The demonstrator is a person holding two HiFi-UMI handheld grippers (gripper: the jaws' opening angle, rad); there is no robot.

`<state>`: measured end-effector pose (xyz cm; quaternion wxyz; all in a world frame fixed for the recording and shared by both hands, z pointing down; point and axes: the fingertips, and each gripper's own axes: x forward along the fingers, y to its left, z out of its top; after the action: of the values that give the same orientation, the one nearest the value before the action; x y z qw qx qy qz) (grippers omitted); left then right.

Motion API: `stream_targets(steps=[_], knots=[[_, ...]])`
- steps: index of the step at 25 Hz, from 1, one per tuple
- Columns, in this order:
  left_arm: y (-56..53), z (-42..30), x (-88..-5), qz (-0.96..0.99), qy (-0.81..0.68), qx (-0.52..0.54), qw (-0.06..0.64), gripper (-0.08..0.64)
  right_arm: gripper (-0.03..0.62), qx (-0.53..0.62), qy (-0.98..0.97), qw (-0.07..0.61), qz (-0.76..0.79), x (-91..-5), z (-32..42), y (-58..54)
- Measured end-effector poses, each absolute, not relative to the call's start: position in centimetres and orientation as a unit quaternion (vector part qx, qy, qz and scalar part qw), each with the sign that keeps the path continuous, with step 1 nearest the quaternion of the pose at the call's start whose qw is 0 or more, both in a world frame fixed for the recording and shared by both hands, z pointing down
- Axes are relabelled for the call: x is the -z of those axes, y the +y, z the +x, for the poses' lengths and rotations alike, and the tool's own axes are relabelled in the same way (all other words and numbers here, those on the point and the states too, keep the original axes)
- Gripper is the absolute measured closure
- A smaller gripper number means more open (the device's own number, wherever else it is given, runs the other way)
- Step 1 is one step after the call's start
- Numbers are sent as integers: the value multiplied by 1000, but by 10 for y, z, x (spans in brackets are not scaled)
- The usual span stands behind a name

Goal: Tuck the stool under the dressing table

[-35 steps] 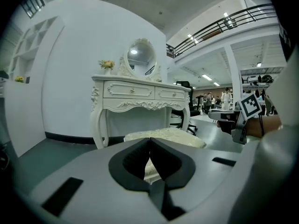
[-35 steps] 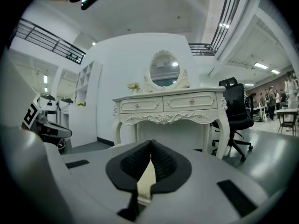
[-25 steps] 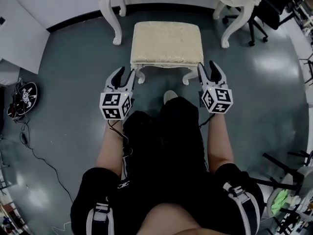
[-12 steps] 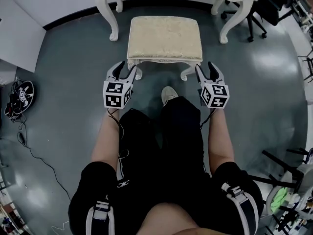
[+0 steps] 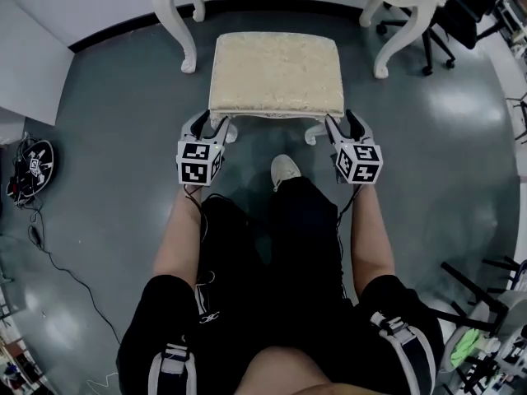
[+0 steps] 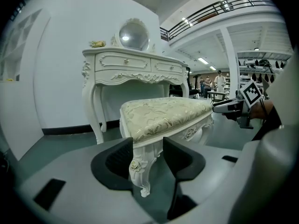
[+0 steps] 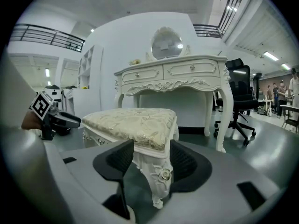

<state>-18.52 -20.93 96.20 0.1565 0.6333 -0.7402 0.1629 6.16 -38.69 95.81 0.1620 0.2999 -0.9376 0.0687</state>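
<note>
A cream cushioned stool (image 5: 277, 74) with white carved legs stands in front of the white dressing table (image 5: 169, 23), its far part between the table's legs. My left gripper (image 5: 209, 124) is at the stool's near left leg, my right gripper (image 5: 342, 122) at its near right leg. In the left gripper view the jaws of the left gripper (image 6: 148, 146) have just been opening and the leg (image 6: 141, 174) stands between them, not pinched. The right gripper (image 7: 152, 148) likewise has just been opening, and it straddles the other leg (image 7: 159, 181) below the cushion (image 7: 131, 120).
A black office chair (image 5: 436, 31) stands right of the table. A round black device (image 5: 29, 167) with cables lies on the floor at the left. My shoe (image 5: 284, 169) is just behind the stool. Metal racks (image 5: 486, 303) fill the lower right.
Both grippers have sunk and moved forward to the stool's near legs, and their jaws stand wider. Each near leg now lies between a pair of jaws.
</note>
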Motion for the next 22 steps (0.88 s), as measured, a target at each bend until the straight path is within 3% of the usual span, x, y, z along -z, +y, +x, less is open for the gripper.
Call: stream_targets(steps=[3,5,22], knots=[[-217,-196,-965,618,-753,-171,151,368,354,-69,-939,162,295,-964,55,-395],[-219,-206,-966,601,-765,-177,146,449,343,-68,-941,157,292,-965,52,-398],[-279,-242,-969,574,-785,-177,150,456,328,-128,-942,139,278,-975,28,-448]])
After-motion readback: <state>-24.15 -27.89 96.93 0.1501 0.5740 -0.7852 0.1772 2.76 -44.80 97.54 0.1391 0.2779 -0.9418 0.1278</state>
